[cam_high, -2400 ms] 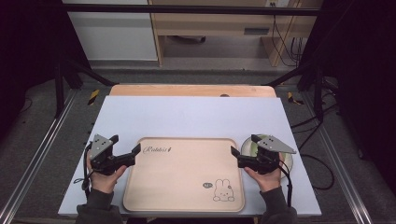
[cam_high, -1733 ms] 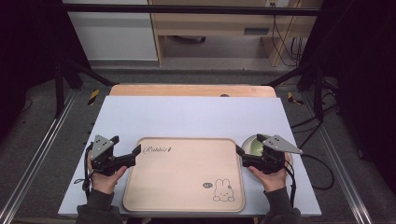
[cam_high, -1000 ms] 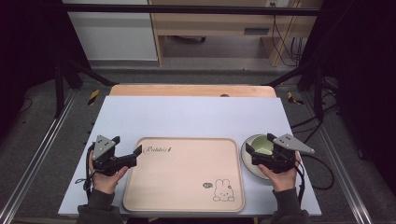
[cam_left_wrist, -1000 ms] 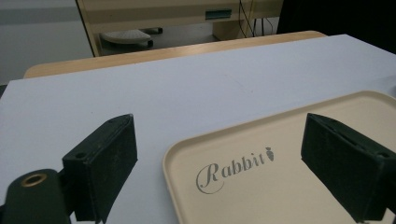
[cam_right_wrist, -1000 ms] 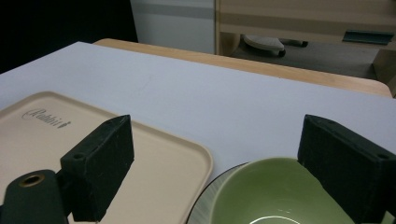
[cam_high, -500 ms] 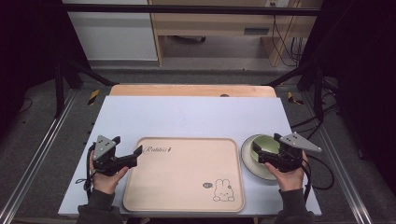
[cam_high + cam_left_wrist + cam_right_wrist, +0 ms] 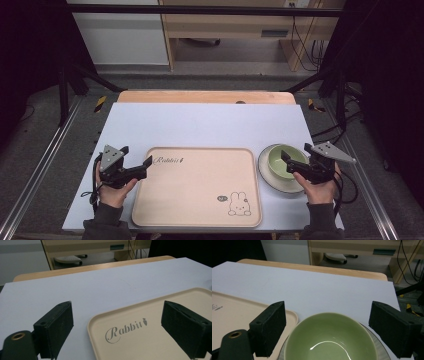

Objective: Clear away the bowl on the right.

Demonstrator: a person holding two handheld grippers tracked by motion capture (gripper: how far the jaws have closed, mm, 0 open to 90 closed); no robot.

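At lower right of the high view, the right gripper [image 7: 292,165] hangs with jaws wide over the green bowl [image 7: 286,162] on its grey plate [image 7: 266,174], apparently lining up a grasp. The left gripper [image 7: 146,165], also wide, straddles the rabbit tray's [image 7: 200,200] upper-left corner, likely to steady it.

Glossy, smooth green bowl [image 7: 329,340] on a glazed grey plate [image 7: 267,175]; matt beige plastic-looking tray [image 7: 197,187]; matt white tabletop [image 7: 200,125]; dull black rubbery jaws.
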